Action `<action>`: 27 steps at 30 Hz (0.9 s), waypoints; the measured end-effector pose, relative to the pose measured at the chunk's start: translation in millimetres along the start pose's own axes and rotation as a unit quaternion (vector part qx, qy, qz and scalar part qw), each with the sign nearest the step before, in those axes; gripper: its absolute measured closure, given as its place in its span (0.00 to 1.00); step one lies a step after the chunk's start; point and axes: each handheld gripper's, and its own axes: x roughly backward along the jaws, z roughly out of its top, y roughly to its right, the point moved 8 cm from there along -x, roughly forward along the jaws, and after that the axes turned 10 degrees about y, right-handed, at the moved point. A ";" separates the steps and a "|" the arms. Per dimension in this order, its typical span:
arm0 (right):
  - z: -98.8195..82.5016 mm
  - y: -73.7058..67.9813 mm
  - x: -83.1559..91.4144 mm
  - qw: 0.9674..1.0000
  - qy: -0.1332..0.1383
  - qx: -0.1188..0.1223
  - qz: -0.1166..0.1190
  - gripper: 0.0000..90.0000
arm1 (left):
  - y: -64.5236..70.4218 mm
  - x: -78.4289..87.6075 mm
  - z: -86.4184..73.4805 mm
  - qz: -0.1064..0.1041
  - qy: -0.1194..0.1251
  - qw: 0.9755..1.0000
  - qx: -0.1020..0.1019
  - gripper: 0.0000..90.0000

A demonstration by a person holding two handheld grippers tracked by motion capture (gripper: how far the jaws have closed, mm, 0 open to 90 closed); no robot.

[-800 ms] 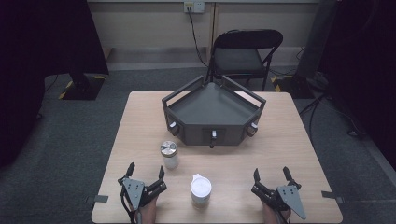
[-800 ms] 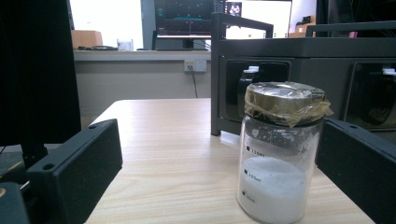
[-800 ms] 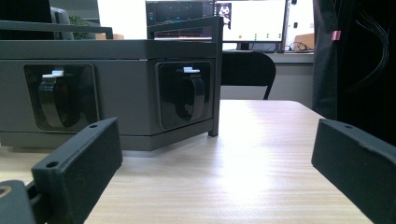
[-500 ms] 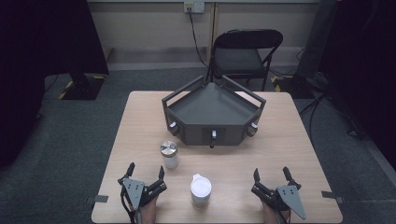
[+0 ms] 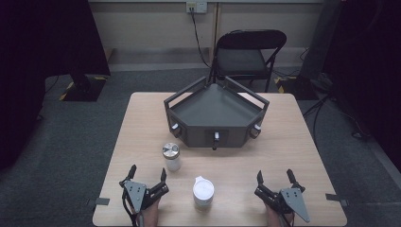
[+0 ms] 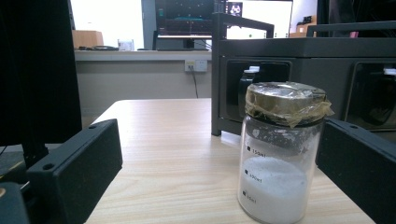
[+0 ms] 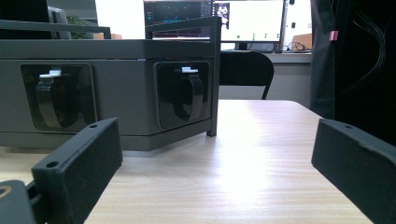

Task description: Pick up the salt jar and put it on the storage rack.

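Note:
A small glass jar with a metal lid and white powder stands on the table left of centre; in the left gripper view the jar is just ahead, near the right jaw. A white lidded cup stands near the front edge between the two grippers. My left gripper rests at the front left, open, nothing between its jaws. At the front right my right gripper is open and empty too. A dark angular tray unit sits mid-table; its front panels with black latches face the right gripper.
The light wooden table has bare room on both sides of the tray unit. Behind the table stands a black folding chair. Dark panels flank the room, and cables trail on the grey floor.

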 end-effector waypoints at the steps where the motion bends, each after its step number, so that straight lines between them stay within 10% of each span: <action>1: 0.0 0.0 0.0 1.000 0.000 0.000 0.000 0.00 | 0.0 0.0 0.0 0.000 0.000 1.000 0.000 0.00; 27: 0.1 -0.3 -0.1 1.000 0.000 0.000 -0.001 0.00 | -3.4 -2.3 3.8 -0.019 0.006 1.000 0.017 0.00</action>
